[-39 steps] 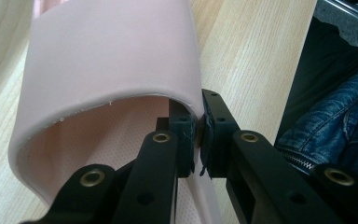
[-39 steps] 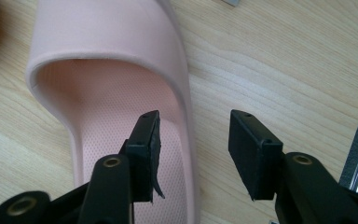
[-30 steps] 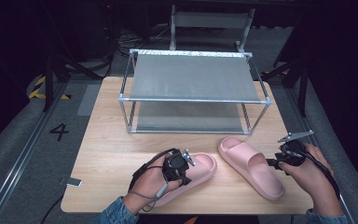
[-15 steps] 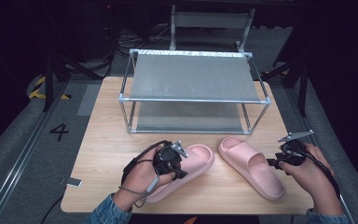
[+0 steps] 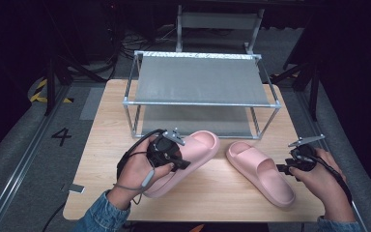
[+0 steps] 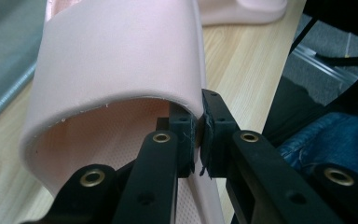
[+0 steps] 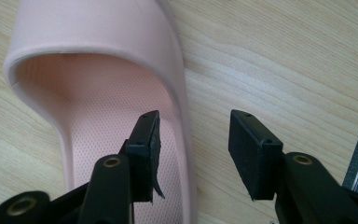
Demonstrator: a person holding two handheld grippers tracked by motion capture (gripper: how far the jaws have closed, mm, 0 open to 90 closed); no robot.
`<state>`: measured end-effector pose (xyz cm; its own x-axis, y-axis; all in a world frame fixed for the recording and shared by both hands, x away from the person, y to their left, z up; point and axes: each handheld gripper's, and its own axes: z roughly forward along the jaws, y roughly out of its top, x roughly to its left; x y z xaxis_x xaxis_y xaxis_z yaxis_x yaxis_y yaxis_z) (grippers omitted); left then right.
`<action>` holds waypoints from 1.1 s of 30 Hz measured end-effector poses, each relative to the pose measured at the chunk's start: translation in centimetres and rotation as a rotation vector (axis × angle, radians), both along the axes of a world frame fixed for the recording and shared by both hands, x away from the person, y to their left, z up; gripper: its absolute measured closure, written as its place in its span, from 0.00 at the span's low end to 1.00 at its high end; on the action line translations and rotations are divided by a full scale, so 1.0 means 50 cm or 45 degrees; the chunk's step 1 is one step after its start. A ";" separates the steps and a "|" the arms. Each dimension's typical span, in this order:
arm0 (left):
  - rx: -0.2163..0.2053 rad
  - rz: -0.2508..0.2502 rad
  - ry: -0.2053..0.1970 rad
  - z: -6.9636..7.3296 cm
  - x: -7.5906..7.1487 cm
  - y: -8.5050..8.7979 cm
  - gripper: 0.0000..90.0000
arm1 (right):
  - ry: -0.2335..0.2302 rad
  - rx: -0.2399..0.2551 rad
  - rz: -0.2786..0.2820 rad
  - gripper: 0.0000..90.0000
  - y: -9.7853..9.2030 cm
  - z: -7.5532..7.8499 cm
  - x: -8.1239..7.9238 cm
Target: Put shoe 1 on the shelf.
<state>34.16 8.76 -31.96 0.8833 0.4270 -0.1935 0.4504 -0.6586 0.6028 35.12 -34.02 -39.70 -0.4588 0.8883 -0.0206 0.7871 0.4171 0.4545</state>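
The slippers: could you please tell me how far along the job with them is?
Nothing is on the rack yet. In hand: the left tool is shut on the strap edge of the left slipper. The right tool is open astride the side wall of the right slipper, which lies flat on the table. Probably both go on the rack.

Pink slippers (image 5: 193, 154) matt foam w/ fine dotted insole, tabletop (image 5: 222, 188) pale wood grain, smooth, rack (image 5: 200, 79) shiny metal tubing w/ grey matt shelves, gripper jaws matt black plastic w/ brass rivets
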 end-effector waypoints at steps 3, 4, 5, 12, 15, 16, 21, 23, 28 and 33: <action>0.002 0.004 -0.007 0.013 0.002 0.002 0.94 | 0.002 0.000 0.000 0.60 0.000 0.000 0.000; -0.005 0.012 -0.010 0.021 0.004 0.002 0.94 | 0.002 -0.001 0.000 0.60 -0.001 0.000 0.000; -0.002 0.011 -0.017 0.029 0.006 0.004 0.94 | 0.003 0.000 -0.002 0.60 -0.001 0.000 0.000; -0.025 0.033 -0.026 0.073 0.022 0.013 0.94 | -0.003 0.006 0.005 0.60 0.000 0.001 -0.001; -0.053 0.034 -0.020 0.096 0.029 0.015 0.94 | 0.003 0.003 0.013 0.60 0.004 -0.001 0.000; -0.056 0.030 -0.024 0.102 0.032 0.016 0.94 | -0.002 0.003 0.018 0.60 0.006 -0.001 0.000; -0.080 0.057 -0.040 0.137 0.052 0.018 0.94 | -0.002 0.001 0.017 0.60 0.006 -0.001 -0.007; -0.083 0.073 -0.048 0.149 0.064 0.019 0.94 | -0.003 0.004 0.014 0.60 0.004 0.000 -0.009; -0.085 0.105 -0.067 0.172 0.089 0.016 0.94 | -0.005 0.005 0.003 0.60 -0.005 0.000 -0.019; -0.084 0.151 -0.090 0.194 0.120 0.006 0.94 | 0.000 0.003 -0.008 0.60 -0.007 -0.004 -0.029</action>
